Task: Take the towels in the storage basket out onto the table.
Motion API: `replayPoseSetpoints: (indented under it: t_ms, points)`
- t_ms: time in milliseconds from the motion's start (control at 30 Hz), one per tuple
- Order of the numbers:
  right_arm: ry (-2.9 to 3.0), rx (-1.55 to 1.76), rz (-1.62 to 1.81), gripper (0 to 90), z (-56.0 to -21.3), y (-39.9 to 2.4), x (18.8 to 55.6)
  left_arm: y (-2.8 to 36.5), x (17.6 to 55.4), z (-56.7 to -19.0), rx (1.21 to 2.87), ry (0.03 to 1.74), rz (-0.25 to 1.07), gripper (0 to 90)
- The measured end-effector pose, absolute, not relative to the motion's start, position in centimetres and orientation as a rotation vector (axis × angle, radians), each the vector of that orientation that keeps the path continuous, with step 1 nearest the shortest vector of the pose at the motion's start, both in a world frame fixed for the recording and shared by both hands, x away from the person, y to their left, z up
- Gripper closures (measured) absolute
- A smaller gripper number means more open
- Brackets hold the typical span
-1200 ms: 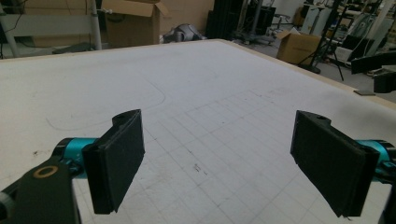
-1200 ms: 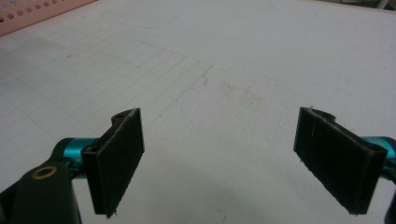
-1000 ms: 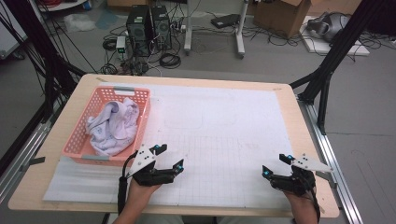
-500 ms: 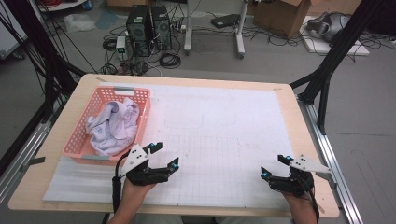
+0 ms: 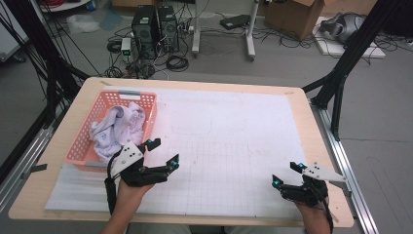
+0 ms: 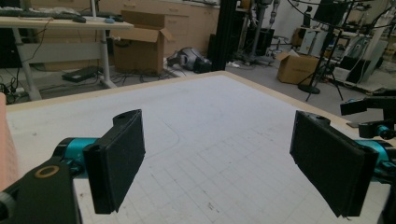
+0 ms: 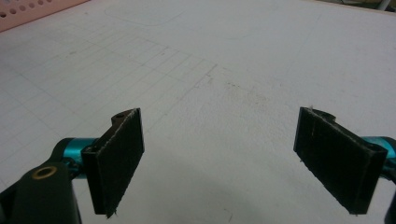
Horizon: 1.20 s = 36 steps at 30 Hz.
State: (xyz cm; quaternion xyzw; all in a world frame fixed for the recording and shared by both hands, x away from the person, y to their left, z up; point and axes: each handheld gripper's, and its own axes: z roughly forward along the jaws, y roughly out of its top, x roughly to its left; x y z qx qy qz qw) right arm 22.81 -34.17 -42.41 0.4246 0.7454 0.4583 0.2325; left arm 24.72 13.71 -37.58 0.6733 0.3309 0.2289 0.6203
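Observation:
A pink plastic basket [image 5: 149,108] stands at the table's left, holding a crumpled white and lavender cloth [image 5: 118,127]. My left gripper [image 5: 164,151] hovers open just off the basket's near right corner, with nothing between its jaws. From the left gripper view, that gripper [image 6: 219,163] looks across the white gridded mat [image 6: 210,121], and the basket wall [image 6: 5,140] is a sliver at the left edge. My right gripper [image 5: 285,174] rests open near the front right of the table. Its own view shows the right gripper [image 7: 219,158] empty over the mat, with the basket [image 7: 37,11] far off.
The white gridded mat [image 5: 234,131] covers most of the wooden table [image 5: 73,112]. Black frame posts [image 5: 341,73] stand beside the table. Computers, cables and cardboard boxes [image 5: 292,14] lie on the floor beyond it.
My left gripper has moved a little left and forward, closer to the basket's near right corner. The right gripper has stayed in place. Both jaws remain open.

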Motion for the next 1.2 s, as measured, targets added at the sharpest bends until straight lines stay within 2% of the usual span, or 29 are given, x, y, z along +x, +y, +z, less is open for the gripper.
replayPoseSetpoints:
  t_ms: [633, 1200]
  points:
    - [2.034, 1.186, 1.261, 14.8, -42.4, -34.7, 22.6, 17.4, 28.4, -33.8, 1.572, 0.797, 0.567, 17.9]
    - [2.043, 1.189, 1.260, 14.8, -42.5, -34.7, 22.8, 23.8, 31.7, -33.3, 1.609, 1.000, 0.677, 17.1]
